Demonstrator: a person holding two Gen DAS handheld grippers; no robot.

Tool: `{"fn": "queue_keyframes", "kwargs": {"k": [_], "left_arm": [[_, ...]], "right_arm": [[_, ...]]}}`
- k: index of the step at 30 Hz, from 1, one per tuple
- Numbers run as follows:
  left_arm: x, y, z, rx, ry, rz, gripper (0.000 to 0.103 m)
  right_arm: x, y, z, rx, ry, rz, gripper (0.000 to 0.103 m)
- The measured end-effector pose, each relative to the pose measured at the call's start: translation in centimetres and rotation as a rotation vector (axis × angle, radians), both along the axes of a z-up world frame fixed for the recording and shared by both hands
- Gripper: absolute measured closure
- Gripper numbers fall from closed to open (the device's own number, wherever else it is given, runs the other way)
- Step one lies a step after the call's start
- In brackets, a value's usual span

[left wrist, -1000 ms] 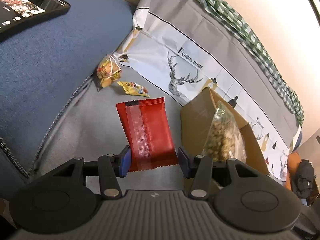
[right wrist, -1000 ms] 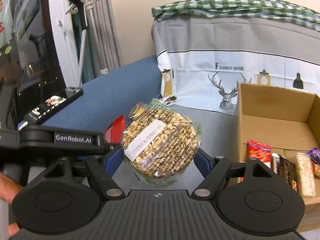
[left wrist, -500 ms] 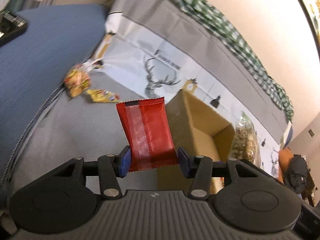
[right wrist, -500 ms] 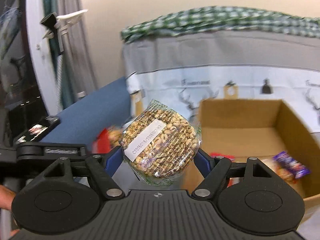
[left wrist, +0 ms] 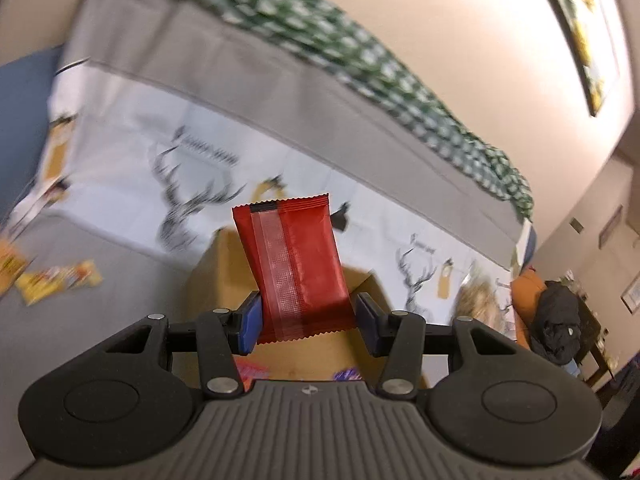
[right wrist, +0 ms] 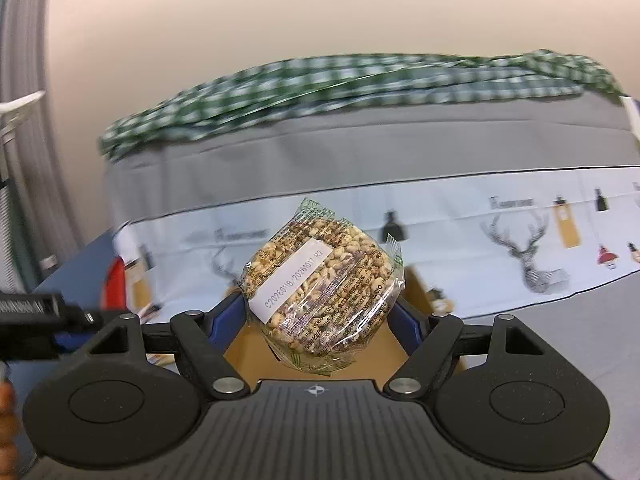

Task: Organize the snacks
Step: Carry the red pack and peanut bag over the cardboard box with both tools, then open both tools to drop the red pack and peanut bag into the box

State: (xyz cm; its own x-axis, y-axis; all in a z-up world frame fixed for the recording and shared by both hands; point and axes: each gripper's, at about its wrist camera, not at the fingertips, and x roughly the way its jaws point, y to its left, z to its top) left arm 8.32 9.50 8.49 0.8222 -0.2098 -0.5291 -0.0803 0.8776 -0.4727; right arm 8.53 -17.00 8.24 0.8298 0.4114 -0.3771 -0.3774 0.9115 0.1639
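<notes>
My left gripper (left wrist: 308,322) is shut on a red snack packet (left wrist: 296,270) that stands upright between its blue pads, over the open cardboard box (left wrist: 224,280). Wrapped snacks show in the box bottom just under the jaws. My right gripper (right wrist: 320,324) is shut on a round clear pack of puffed grain cake (right wrist: 320,284) with a white label, also above the cardboard box (right wrist: 252,350). The left gripper's black body (right wrist: 36,320) and the red packet's edge (right wrist: 114,284) appear at the left of the right wrist view. The grain cake pack (left wrist: 478,300) shows blurred at the right of the left wrist view.
The box rests on a grey sofa seat (left wrist: 100,280). Behind it is a grey and white deer-print cover (right wrist: 520,240) with a green checked cloth (right wrist: 320,80) on top. Yellow snack packets (left wrist: 56,280) lie on the seat at left. A dark bag (left wrist: 558,320) sits far right.
Both grippers rose and swung right from the seat to over the box, each keeping its snack. The loose yellow packets slid to the left edge of the left wrist view.
</notes>
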Motion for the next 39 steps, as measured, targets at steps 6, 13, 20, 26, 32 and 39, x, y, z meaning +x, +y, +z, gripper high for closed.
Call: {"fn": "queue_keyframes", "kwargs": {"k": [6, 13, 20, 26, 32, 39], "left_arm": [[2.3, -1.6, -3.7, 0.064, 0.037, -0.027, 0.049], [5.0, -1.2, -6.2, 0.065, 0.09, -0.005, 0.049], [5.4, -1.4, -6.6, 0.024, 0.101, -0.039, 0.049], [5.0, -2.6, -6.6, 0.03, 0.087, -0.087, 0.049], [5.1, -2.8, -6.6, 0.005, 0.078, -0.113, 0.049], [5.1, -2.7, -6.3, -0.016, 0.068, -0.124, 0.049]], "right_arm": [[2.5, -1.9, -4.6, 0.03, 0.101, -0.105, 0.025], [5.1, -1.2, -5.5, 0.004, 0.082, -0.103, 0.025], [6.1, -0.9, -6.3, 0.027, 0.137, -0.094, 0.025], [5.5, -0.1, -6.5, -0.012, 0.123, -0.078, 0.025], [5.3, 0.3, -6.6, -0.018, 0.116, -0.074, 0.025], [5.1, 0.4, -6.7, -0.019, 0.102, -0.082, 0.025]]}}
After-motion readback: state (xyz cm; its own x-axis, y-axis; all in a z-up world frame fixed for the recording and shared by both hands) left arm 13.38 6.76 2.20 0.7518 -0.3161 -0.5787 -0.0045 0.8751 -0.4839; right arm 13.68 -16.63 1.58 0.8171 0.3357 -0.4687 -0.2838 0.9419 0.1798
